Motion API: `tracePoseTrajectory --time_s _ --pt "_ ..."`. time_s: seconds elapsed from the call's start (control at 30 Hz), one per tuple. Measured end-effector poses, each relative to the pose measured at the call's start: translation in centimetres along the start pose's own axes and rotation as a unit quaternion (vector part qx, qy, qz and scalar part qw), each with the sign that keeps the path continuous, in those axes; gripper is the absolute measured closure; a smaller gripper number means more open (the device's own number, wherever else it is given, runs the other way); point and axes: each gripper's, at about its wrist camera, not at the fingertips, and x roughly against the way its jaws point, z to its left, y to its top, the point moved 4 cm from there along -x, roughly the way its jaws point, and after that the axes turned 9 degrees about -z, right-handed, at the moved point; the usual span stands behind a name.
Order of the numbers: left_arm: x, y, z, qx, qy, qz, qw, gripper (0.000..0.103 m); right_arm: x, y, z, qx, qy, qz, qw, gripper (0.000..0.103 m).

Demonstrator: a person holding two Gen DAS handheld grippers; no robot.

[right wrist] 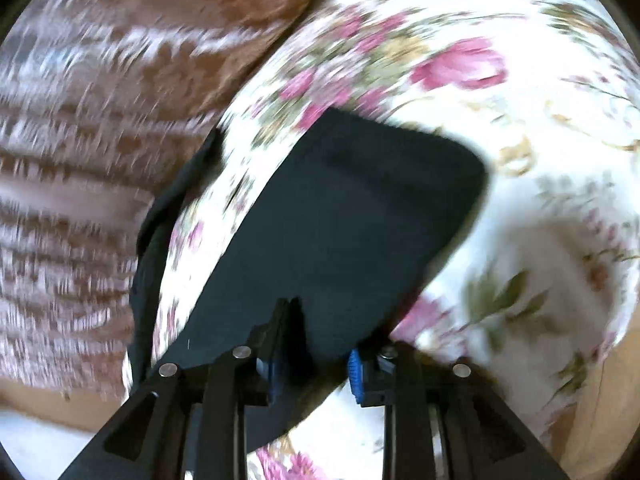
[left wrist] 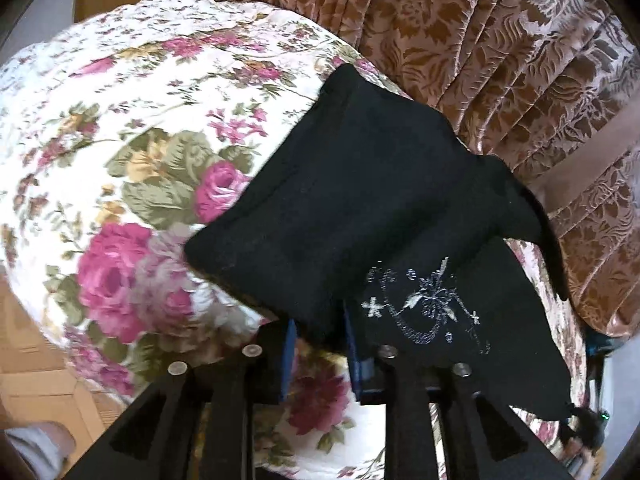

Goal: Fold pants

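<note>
The black pants (left wrist: 360, 200) lie partly folded on the floral bedspread (left wrist: 140, 140), with a silver embroidered motif (left wrist: 432, 304) near my left gripper. My left gripper (left wrist: 320, 344) has its blue-padded jaws apart with a fold of black cloth hanging between them. In the right wrist view the pants (right wrist: 352, 216) spread forward from my right gripper (right wrist: 316, 356). Its jaws stand apart, with cloth draped over the left finger (right wrist: 280, 344). That view is motion-blurred.
A brown and pink patterned curtain (left wrist: 500, 60) hangs beside the bed, close to the pants' far edge. It also shows in the right wrist view (right wrist: 100, 120). Wooden parquet floor (left wrist: 36, 360) shows below the bed's edge.
</note>
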Motion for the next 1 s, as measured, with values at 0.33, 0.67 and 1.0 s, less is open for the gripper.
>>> tracePoseTrajectory --time_s 0.33,0.67,1.0 --pt "4.2 0.4 7.0 -0.003 0.083 -0.015 0.9964 0.067 0.5 2.8 -1.2 0.049 -0.110 -0.052 0.991 0.095" --pt "4.4 8.2 4.4 0.012 -0.002 -0.073 0.9973 0.039 3.8 3.9 -0.8 0.072 -0.164 -0.083 0.980 0.072" --pt "-10.4 17.1 -2.1 0.040 -0.058 -0.005 0.9975 0.025 4.6 2.0 7.0 0.161 -0.123 -0.113 0.973 0.072"
